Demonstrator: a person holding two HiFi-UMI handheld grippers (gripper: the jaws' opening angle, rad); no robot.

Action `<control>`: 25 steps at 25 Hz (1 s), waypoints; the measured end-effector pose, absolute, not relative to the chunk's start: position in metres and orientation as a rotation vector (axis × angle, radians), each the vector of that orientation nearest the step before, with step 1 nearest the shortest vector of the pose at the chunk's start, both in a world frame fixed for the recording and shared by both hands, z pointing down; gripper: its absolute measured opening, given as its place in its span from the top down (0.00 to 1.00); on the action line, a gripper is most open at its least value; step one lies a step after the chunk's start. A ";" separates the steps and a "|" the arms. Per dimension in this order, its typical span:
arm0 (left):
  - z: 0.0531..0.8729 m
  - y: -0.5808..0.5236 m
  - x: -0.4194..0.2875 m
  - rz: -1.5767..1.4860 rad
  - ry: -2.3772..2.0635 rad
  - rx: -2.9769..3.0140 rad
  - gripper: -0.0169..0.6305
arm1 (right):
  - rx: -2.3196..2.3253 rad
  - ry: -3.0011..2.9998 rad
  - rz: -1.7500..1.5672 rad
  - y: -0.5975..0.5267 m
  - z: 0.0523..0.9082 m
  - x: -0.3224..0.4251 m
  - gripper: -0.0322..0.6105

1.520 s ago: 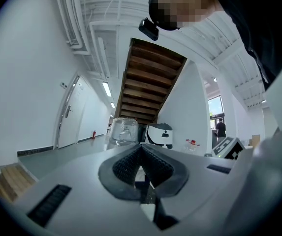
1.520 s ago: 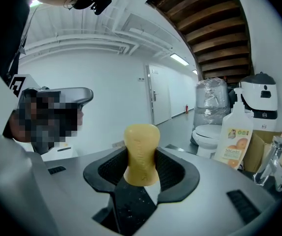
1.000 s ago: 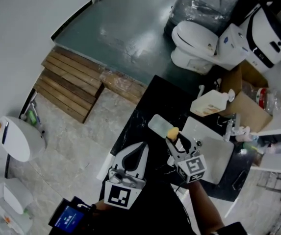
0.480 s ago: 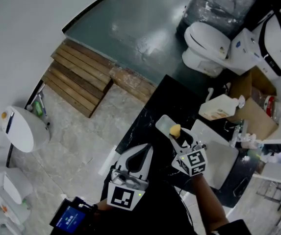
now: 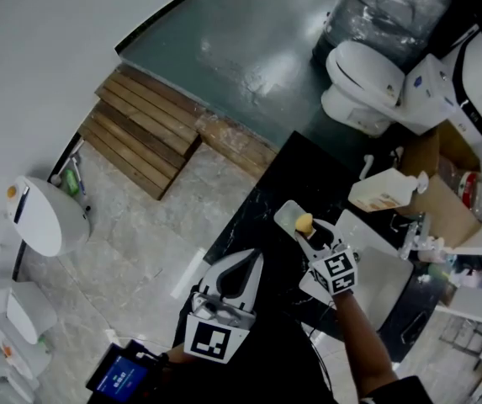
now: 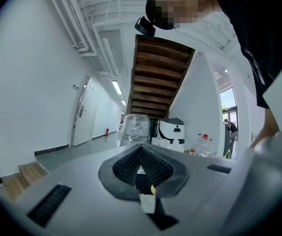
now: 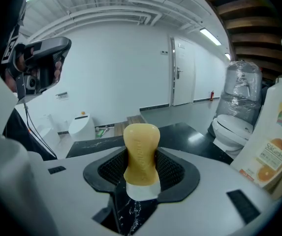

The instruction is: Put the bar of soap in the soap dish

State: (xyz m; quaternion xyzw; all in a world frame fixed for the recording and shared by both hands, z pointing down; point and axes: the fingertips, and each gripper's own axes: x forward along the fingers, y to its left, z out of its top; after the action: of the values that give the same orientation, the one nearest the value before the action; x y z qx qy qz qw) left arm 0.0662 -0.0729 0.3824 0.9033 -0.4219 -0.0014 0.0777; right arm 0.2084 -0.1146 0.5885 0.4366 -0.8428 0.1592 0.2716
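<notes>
Change: little; your right tool [image 5: 309,232] stays at the near end of the soap dish [image 5: 285,215]
Right tool: clamped on the bar of soap [image 5: 304,222], held upright
Soap: just above the dish, not yet laid in it
Left tool [image 5: 236,269]: jaws together, empty, held back over the table [image 5: 253,202]
Meaning: placement looks close; lowering and letting go remain

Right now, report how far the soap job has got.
Done: the bar of soap is picked up, clamped between the jaws of the right hand-held gripper. In hand: in the head view it sits over the soap dish on the black counter; whether it touches, I cannot tell. Left: open the jaws and leave the bar in the dish. The left hand-held gripper is shut and empty.
</notes>
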 end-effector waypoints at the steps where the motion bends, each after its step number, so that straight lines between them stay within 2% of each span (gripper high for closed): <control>1: 0.382 -0.073 0.064 -0.005 -1.270 2.699 0.97 | 1.164 -2.260 0.422 -0.115 0.592 0.209 0.68; 25: 0.385 -0.079 0.010 0.042 -1.399 2.636 0.97 | 0.974 -2.164 0.501 -0.129 0.649 0.210 0.68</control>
State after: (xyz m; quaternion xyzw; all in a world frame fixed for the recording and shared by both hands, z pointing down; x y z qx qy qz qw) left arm 0.0104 -0.0789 0.3845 0.8805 -0.4674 0.0140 0.0783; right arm 0.2102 -0.1289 0.6489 0.3761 -0.8355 0.1936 0.3507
